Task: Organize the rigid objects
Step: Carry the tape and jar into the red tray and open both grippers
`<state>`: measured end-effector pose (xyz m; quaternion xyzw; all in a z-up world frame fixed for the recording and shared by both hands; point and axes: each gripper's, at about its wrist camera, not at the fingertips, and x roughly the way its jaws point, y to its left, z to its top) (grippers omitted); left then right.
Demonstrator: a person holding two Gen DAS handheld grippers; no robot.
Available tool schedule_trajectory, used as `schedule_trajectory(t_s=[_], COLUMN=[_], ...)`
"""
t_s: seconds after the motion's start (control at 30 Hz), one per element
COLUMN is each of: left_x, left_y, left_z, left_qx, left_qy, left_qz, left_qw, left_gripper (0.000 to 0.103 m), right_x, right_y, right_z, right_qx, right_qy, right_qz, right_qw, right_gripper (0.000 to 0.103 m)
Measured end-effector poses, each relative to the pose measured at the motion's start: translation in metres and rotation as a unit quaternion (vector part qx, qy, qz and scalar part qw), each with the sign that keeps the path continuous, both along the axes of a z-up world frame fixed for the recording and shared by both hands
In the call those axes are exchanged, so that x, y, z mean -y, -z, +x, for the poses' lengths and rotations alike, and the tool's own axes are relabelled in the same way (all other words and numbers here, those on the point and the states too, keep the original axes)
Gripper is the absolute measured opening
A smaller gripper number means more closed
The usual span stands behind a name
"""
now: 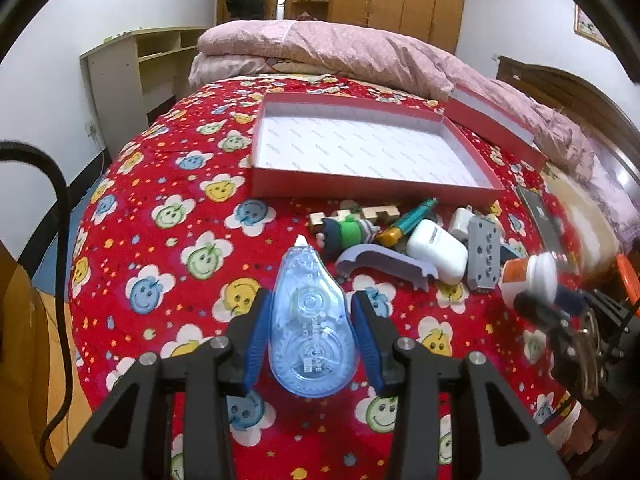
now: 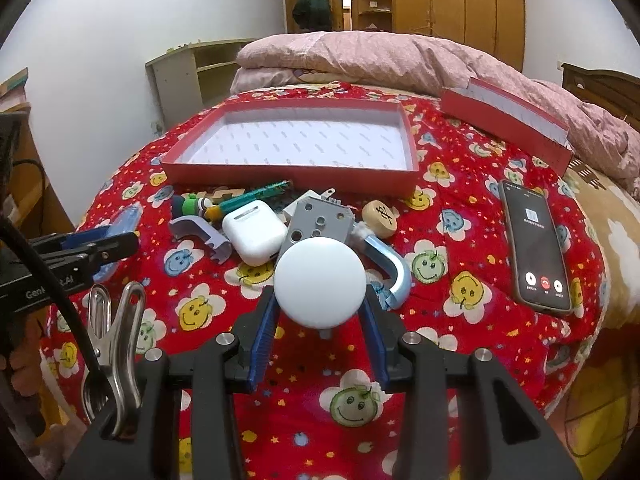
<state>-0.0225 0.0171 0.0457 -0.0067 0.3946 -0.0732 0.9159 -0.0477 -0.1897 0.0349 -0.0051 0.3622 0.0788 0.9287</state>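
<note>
Progress is judged early: the red box (image 1: 376,184) lies empty at the far side of the bedspread (image 1: 168,216), while the pile of small objects (image 2: 260,224) is left in front of it. On the left, a blue correction tape dispenser (image 1: 312,320) is clamped between the fingers of the left gripper (image 1: 312,308). On the right, a white-capped bottle (image 2: 320,280) is gripped by the right gripper (image 2: 320,320), and both items are held above the bedspread, short of the box.

White walls (image 1: 132,4) all round. Bed under a red smiley-flower blanket (image 2: 472,240), pink quilt (image 1: 320,48) heaped at the far end. Pale open shelving (image 1: 136,64) at left, tall wooden wardrobes (image 2: 456,4) behind, dark wooden headboard (image 1: 568,96) at right.
</note>
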Motion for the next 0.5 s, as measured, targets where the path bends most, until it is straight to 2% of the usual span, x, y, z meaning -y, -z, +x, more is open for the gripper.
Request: schedule_trajectory(t_s=[0.33,0.5], left_x=[0.019,0.023], left_y=[-0.042,-0.055], left_z=[0.029,0.052], left_qx=[0.043,0.053], left_qy=[0.025,0.014], left_qz=[0.003,0.006], left_qw=[0.9988,0.9985], left_gripper=[0.043,0.043], right_x=[0.005,0.004], right_y=[-0.029,-0.045], right_z=[0.017,0.032], right_qx=[0.016,0.032], right_qy=[-0.014,-0.019], right_qz=[0.022,0.004], right_qw=[1.000,0.999], right_gripper=[0.041,0.041])
